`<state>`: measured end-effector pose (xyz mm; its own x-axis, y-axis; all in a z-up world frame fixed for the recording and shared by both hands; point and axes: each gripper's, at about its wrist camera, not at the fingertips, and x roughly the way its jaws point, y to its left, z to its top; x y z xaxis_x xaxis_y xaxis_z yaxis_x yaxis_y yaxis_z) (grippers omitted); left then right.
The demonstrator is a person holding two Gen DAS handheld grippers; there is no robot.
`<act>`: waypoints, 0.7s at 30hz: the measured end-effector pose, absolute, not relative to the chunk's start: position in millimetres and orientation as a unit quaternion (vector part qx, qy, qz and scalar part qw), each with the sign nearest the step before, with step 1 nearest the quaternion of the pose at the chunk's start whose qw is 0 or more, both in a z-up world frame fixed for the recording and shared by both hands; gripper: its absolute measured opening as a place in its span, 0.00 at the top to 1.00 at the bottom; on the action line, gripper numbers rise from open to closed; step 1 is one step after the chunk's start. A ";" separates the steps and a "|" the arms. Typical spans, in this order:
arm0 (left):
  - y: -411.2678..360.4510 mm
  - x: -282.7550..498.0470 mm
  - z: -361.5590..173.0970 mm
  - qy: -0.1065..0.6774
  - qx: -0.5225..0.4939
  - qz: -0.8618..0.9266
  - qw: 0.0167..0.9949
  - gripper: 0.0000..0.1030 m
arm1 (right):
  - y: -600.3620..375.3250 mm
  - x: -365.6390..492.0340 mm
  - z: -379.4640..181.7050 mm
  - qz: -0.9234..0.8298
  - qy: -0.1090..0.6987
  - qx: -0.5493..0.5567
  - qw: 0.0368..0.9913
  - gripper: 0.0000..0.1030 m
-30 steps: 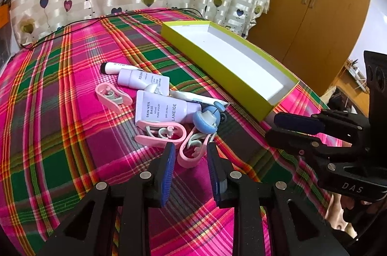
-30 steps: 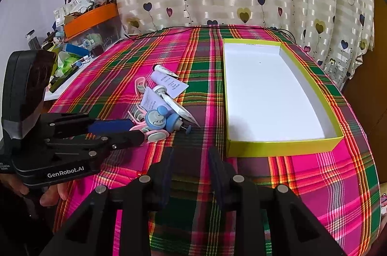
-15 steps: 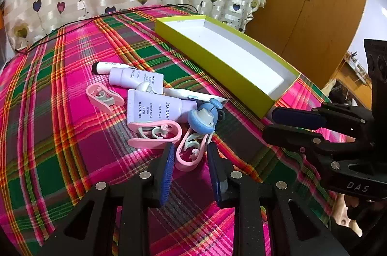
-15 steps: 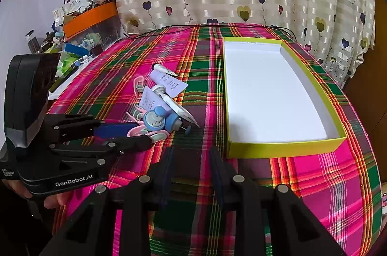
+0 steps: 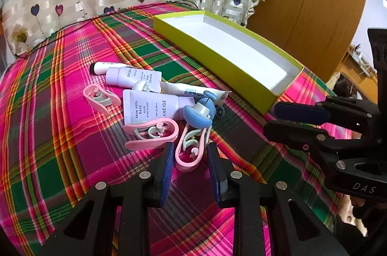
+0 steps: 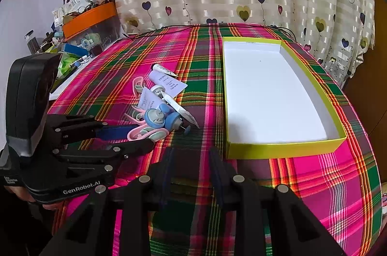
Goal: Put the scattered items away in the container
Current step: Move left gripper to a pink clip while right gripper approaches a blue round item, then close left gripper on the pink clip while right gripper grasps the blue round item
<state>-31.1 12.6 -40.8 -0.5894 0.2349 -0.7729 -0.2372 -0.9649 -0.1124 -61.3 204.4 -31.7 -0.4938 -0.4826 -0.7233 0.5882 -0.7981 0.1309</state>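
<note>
Both grippers were open. Left gripper (image 5: 189, 161) had crept forward, its jaws now flanking the near pink clip (image 5: 192, 147); a grasp looked imminent. Right gripper (image 6: 189, 164) waited beside the empty box (image 6: 285, 149).

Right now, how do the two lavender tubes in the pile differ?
The near lavender tube looks bigger, its cap pointing right under the blue roller; the far lavender tube looks smaller, cap pointing left, lying farther back. Both lie flat on the plaid cloth, outside the box.
</note>
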 end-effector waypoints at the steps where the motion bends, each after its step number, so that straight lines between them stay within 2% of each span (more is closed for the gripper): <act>1: 13.9 -30.7 -40.9 0.006 -0.433 0.892 0.131 0.73 | 204.2 -61.4 -31.5 -0.862 0.067 0.396 0.311 0.71; 8: 12.8 -30.0 -40.6 0.011 -0.430 0.893 0.130 0.75 | 200.2 -65.0 -30.5 -0.860 0.061 0.396 0.317 0.71; 9: 12.2 -29.8 -40.4 0.011 -0.430 0.893 0.130 0.79 | 199.2 -65.6 -30.3 -0.859 0.060 0.396 0.319 0.71; 21: -0.6 -21.7 -39.5 -0.001 -0.425 0.895 0.136 0.79 | 176.4 -81.9 -29.8 -0.845 0.026 0.399 0.355 0.71</act>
<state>-21.7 -0.6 -39.5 -0.6027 0.2440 -0.7598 -0.2416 -0.9632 -0.1178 -81.9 176.4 -29.8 -0.4297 -0.5799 -0.6921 0.6207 -0.7464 0.2400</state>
